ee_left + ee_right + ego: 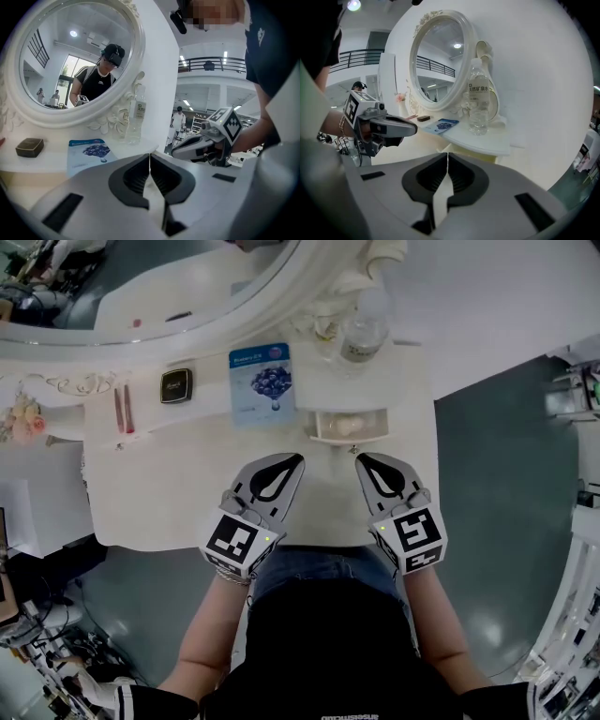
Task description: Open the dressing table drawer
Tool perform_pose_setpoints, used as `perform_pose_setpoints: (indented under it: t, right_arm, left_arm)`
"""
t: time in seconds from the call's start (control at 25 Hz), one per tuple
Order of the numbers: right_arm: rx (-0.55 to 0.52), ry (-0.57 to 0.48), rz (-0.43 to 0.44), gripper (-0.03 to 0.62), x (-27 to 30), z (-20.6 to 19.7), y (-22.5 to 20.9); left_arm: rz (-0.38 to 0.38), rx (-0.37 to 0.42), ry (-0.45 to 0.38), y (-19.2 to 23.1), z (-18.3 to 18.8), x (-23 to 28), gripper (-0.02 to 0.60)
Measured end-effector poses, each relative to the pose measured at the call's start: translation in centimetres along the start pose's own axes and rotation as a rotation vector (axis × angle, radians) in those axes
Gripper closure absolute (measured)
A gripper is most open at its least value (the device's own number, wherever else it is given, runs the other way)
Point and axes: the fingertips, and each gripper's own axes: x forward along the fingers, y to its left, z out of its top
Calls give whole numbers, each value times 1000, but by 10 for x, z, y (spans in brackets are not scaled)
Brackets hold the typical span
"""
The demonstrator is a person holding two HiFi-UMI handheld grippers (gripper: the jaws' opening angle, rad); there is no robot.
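A small white drawer under the dressing table's raised shelf stands pulled out, with something pale lying inside it. Both grippers hover over the front of the tabletop, just short of the drawer and apart from it. My left gripper points at the drawer's left side, and its jaws meet at the tips with nothing between them. My right gripper points at the drawer's right side and is likewise shut and empty. In the right gripper view a strip of the drawer's front shows below the shelf.
An oval mirror rises at the back. On the shelf stand a clear water bottle, a blue packet, a black compact and two red sticks. Grey floor lies to the table's right.
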Motion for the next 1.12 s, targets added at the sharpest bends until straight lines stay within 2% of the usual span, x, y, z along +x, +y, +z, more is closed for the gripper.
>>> perform_pose_setpoints:
  t: [0.52, 0.8, 1.12]
  right_arm:
    - [-27, -93, 93, 576, -32, 45, 16]
    - [-14, -145, 91, 576, -51, 62, 12]
    - [-25, -200, 84, 574, -70, 82, 6]
  left_arm:
    - [-15, 28, -29, -15, 32, -17, 565]
    - [-32, 13, -62, -24, 48, -24, 565]
    - [-26, 40, -89, -26, 66, -34, 565]
